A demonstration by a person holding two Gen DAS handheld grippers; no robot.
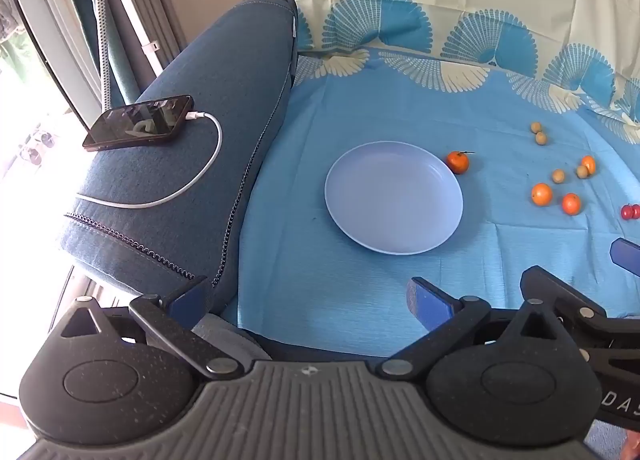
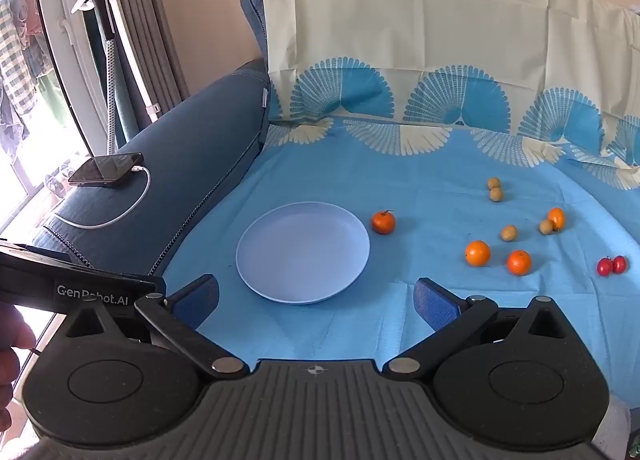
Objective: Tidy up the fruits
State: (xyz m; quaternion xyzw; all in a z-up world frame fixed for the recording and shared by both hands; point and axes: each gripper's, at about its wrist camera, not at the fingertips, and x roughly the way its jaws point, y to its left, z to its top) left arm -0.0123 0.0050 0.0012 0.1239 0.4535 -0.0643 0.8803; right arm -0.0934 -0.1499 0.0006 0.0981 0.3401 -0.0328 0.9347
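fruits lie loose on the blue cloth (image 2: 360,164): one orange (image 2: 383,222) just beside the plate (image 2: 302,252), other oranges (image 2: 477,253), small tan fruits (image 2: 495,189) and red ones (image 2: 611,265) well apart to its right. plate holds nothing. left gripper (image 1: 312,296) and right gripper (image 2: 316,296) hover low over the near edge, fingers spread wide, gripping nothing. phone (image 2: 106,169) charging on the sofa arm (image 2: 192,164).

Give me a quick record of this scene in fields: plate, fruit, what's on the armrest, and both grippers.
plate: light blue plate, nothing on it
oranges: four on the blue cloth; nearest orange just right of the plate
small tan fruits: four, further right
red fruits: pair, far right
armrest: phone with white cable plugged in
left gripper: open, holding nothing
right gripper: open, holding nothing
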